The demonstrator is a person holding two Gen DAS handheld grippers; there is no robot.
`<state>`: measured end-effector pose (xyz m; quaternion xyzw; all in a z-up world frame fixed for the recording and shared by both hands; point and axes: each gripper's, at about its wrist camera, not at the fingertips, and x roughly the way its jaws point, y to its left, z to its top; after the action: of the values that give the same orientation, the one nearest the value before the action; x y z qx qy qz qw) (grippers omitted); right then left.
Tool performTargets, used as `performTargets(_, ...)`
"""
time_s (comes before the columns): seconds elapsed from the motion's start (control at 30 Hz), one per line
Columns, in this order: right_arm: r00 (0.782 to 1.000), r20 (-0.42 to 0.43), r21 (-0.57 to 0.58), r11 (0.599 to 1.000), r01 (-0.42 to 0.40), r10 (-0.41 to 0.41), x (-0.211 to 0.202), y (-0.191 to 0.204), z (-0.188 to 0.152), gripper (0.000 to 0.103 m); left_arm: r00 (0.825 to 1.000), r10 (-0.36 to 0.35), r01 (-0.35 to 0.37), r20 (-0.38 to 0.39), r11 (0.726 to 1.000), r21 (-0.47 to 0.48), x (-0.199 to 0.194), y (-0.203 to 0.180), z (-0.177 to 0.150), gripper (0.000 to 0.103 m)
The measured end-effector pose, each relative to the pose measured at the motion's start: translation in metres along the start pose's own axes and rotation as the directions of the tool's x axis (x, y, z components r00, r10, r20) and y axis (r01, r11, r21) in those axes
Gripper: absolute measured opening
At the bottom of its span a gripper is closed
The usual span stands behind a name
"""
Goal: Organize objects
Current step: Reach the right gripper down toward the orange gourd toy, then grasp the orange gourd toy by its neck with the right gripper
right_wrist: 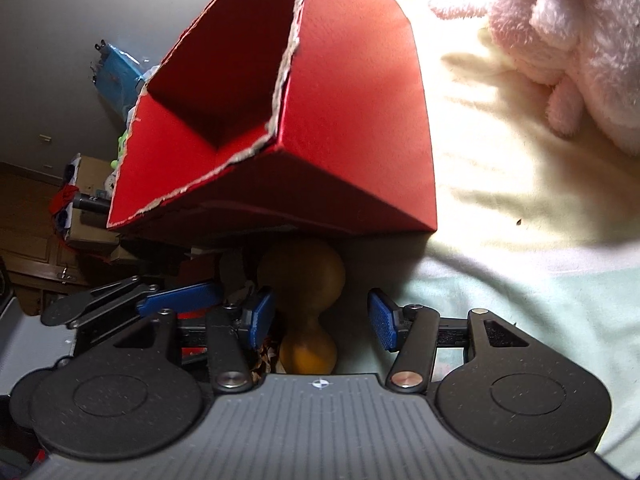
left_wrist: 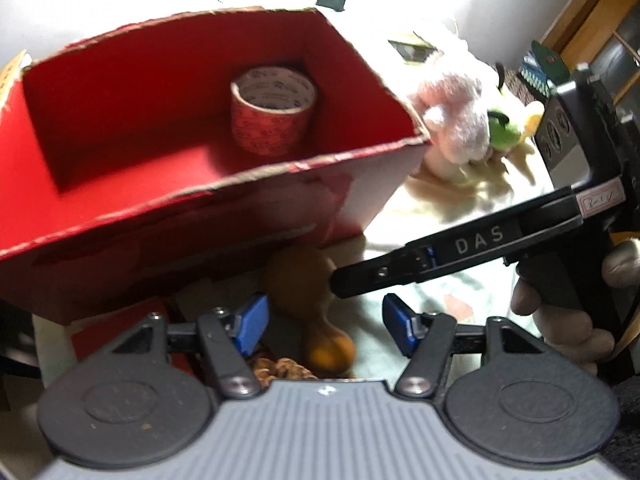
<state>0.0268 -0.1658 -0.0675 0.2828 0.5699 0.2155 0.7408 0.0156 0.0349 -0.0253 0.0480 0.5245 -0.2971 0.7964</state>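
**Right wrist view: gourd-shaped toy lies straight ahead between both tools, its long axis running toward the red box**

Right wrist view puts the brown, gourd-shaped toy [right_wrist: 306, 312] directly in front of the right tool [right_wrist: 322, 322]. Its small orange bulb sits low, near the camera, and its larger brown bulb reaches away to the foot of the red box [right_wrist: 352, 128], so the long axis runs along the line the tool points, not across it. The right tool's blue pads stand apart with the narrow waist of the toy between them in the picture; neither pad visibly presses on it, so I read this tool as released. How far above the toy it hangs cannot be told.

Seen from the left wrist, the same toy [left_wrist: 316, 304] also lies between the pads of the left tool [left_wrist: 324, 322], a little left of centre, and that tool is likewise released and empty. The right tool's finger crosses in from the right, its tip close to the big bulb.

Both tools are about equally near. I judge the right one better lined up: it could come straight down on the waist. The box, with a tape roll [left_wrist: 274, 114] inside, is the likely destination.

The surface is a pale cloth [right_wrist: 520, 240], with a pink plush toy [right_wrist: 580, 48] well apart.
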Motion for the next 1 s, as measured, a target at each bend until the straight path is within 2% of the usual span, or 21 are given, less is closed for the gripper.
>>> performTargets(0.13, 1.000, -0.013, -0.023, 1.000, -0.007, 0.007, 0.006, 0.005, 0.001, 0.055, 0.999, 0.005, -0.005, -0.048, 1.000, 0.003, 0.016, -0.004, -0.002, 0.062)
performTargets(0.33, 1.000, -0.028, -0.014, 1.000, 0.003, -0.003, 0.015, 0.005, 0.005, 0.055, 0.996, 0.008, -0.013, -0.091, 0.999, -0.052, 0.038, 0.002, -0.003, 0.059)
performTargets(0.57, 0.998, -0.053, 0.009, 1.000, -0.016, 0.016, 0.017, -0.001, -0.004, 0.053, 0.990, -0.004, -0.007, -0.138, 0.997, -0.082, 0.059, 0.002, -0.005, 0.041)
performTargets(0.83, 0.996, -0.045, 0.053, 0.996, -0.076, 0.079, -0.004, -0.014, -0.011, 0.043, 0.992, 0.024, -0.028, -0.121, 0.999, -0.028, 0.051, -0.013, -0.006, 0.038)
performTargets(1.0, 0.995, -0.023, 0.043, 0.995, -0.094, 0.095, -0.033, -0.018, -0.018, 0.040, 0.995, 0.001, 0.001, -0.096, 1.000, 0.030, 0.033, -0.030, -0.005, 0.039)
